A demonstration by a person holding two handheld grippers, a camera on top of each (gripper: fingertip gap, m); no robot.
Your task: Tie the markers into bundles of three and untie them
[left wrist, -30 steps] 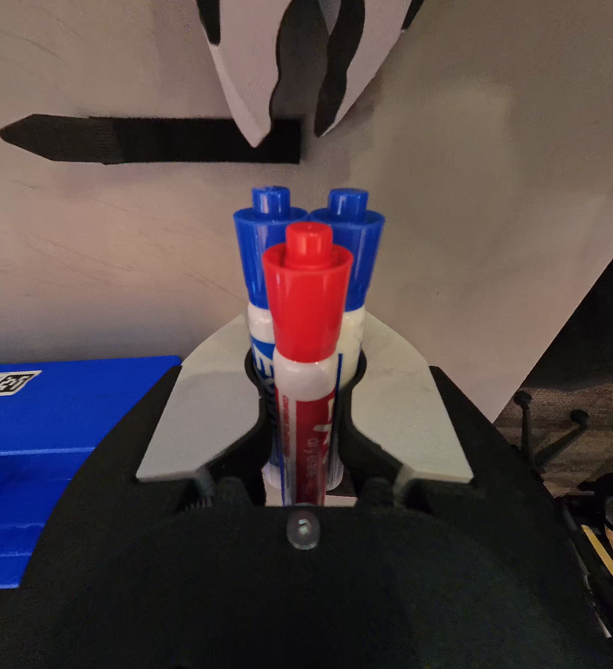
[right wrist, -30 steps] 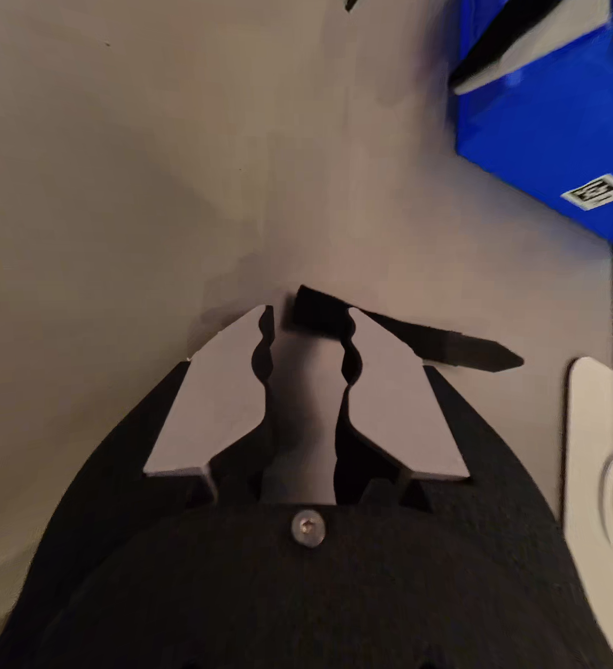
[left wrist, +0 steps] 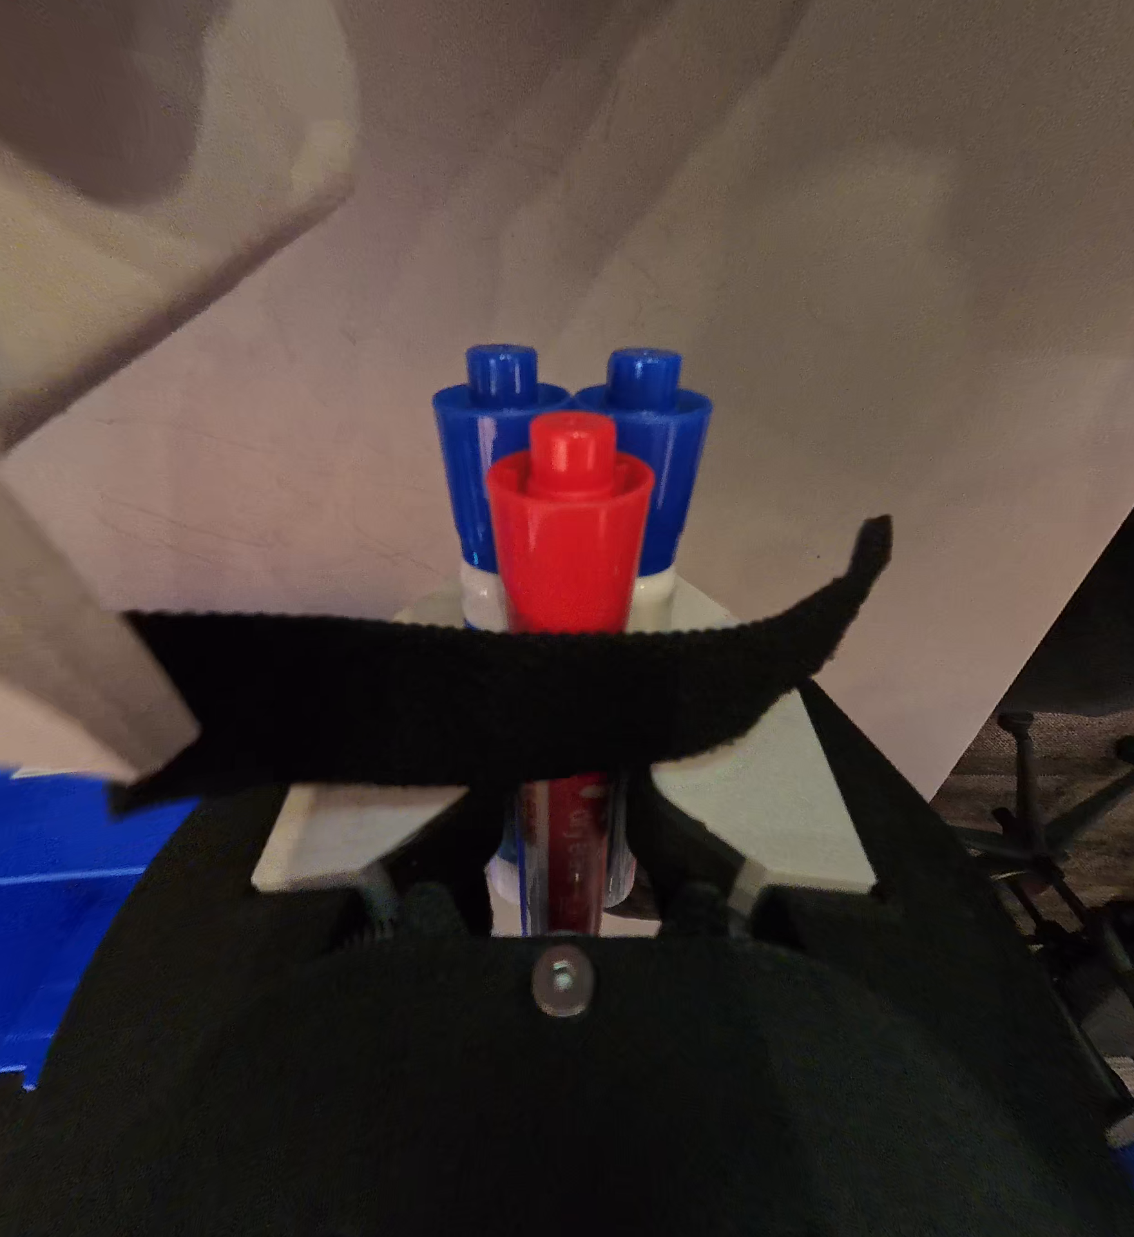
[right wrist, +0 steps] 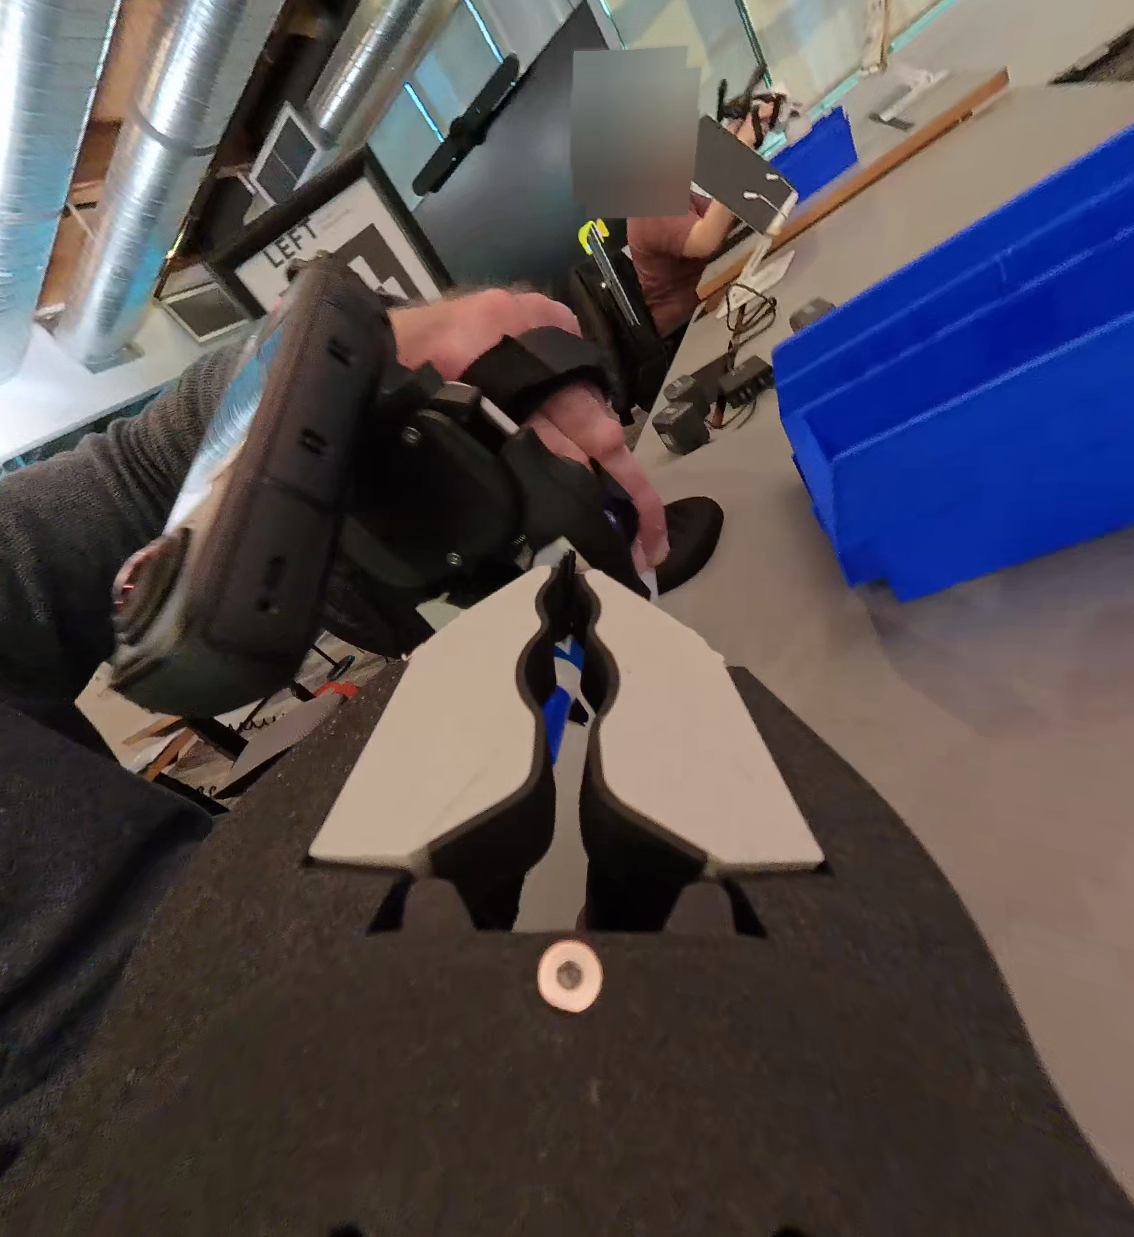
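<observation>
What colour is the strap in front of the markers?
Black; the strap shows best in the left wrist view.

The grey table [right wrist: 952, 703] carries a blue bin [right wrist: 993, 428] and, farther back, small black devices [right wrist: 691, 415].

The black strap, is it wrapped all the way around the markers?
No, the black strap only lies across the front of the three markers, its ends sticking out loose.
</observation>
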